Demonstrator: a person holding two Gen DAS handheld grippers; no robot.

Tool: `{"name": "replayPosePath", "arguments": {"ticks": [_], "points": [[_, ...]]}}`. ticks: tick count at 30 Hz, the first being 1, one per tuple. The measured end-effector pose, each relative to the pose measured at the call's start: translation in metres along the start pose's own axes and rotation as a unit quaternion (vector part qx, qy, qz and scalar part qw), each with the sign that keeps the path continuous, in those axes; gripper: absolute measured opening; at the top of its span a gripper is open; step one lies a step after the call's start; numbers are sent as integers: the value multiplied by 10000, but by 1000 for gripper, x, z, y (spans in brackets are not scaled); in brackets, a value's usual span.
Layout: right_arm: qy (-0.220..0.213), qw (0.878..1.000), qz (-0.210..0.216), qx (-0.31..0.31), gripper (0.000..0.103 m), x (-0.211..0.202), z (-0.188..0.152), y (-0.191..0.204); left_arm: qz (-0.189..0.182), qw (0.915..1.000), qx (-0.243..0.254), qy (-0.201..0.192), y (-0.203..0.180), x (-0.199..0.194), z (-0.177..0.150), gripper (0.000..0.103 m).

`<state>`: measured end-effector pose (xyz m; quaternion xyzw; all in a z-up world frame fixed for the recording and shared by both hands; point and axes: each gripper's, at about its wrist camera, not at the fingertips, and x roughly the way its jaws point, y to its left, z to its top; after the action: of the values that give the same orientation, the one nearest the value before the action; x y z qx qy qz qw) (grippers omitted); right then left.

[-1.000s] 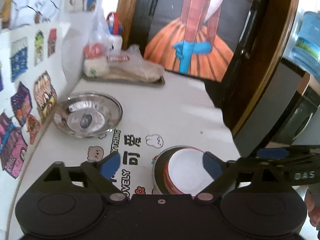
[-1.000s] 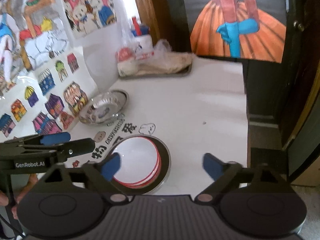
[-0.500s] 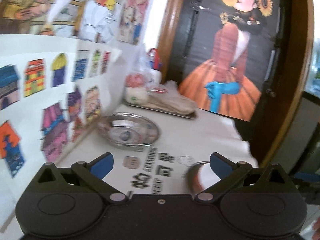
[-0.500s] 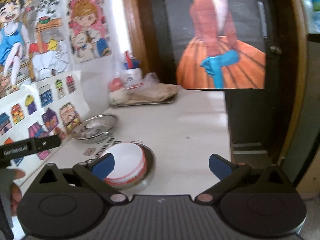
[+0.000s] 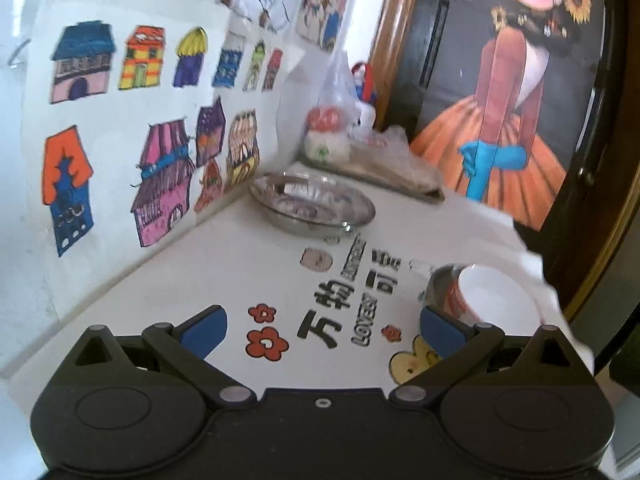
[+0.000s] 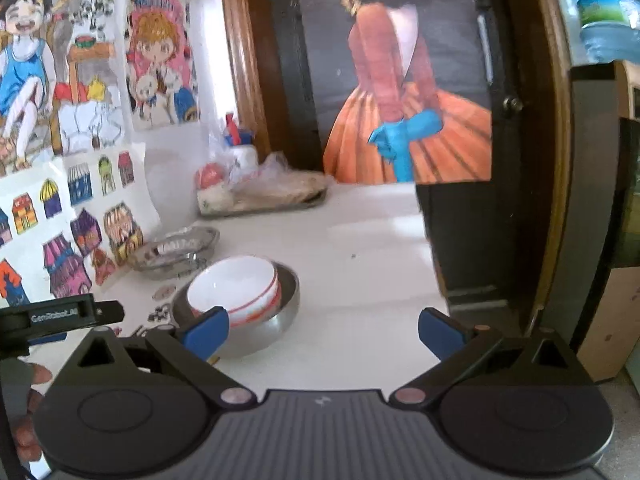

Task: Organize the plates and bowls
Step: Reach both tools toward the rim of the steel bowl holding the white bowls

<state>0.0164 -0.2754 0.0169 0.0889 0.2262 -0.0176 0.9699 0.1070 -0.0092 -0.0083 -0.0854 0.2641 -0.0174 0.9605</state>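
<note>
A glossy white ceramic bowl with red rim bands (image 6: pixel 236 286) sits tilted inside a round steel bowl (image 6: pixel 280 316) on the smooth white printed tabletop (image 6: pixel 360 240), mouth facing up; a shallow fluted steel dish (image 5: pixel 312 204) rests upright near the wall. Left gripper (image 5: pixel 322 326) and right gripper (image 6: pixel 324 330) both gape wide, empty, touching nothing.

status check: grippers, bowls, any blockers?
Left gripper and right gripper both open, empty. White bowl sits nested in steel bowl; steel plate apart by the wall. Nothing blocking.
</note>
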Motion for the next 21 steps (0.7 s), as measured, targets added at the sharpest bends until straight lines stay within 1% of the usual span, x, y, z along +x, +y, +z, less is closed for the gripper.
{"name": "replayPosePath", "arguments": {"ticks": [2,3,5,8,10,13,21], "points": [[72,10000,15,11,103,6,4,-2,31,9995,228,213,-6,9,3,102],[124,9999,-49,-6,103,10,6,-4,6,9991,327,265,-8,12,4,102],[215,9997,-111,-75,103,17,8,-6,23,9980,528,332,-13,18,6,102],[393,9988,-91,-274,103,31,11,-9,11,9966,729,380,-19,26,9,102],[553,9979,-33,-342,103,42,15,-12,-27,9962,746,444,-21,33,13,102],[663,9972,73,-349,103,54,18,-17,-124,9955,727,596,-21,43,19,102],[746,9961,324,-334,103,78,31,-24,-179,9945,686,767,-20,63,25,102]]}}
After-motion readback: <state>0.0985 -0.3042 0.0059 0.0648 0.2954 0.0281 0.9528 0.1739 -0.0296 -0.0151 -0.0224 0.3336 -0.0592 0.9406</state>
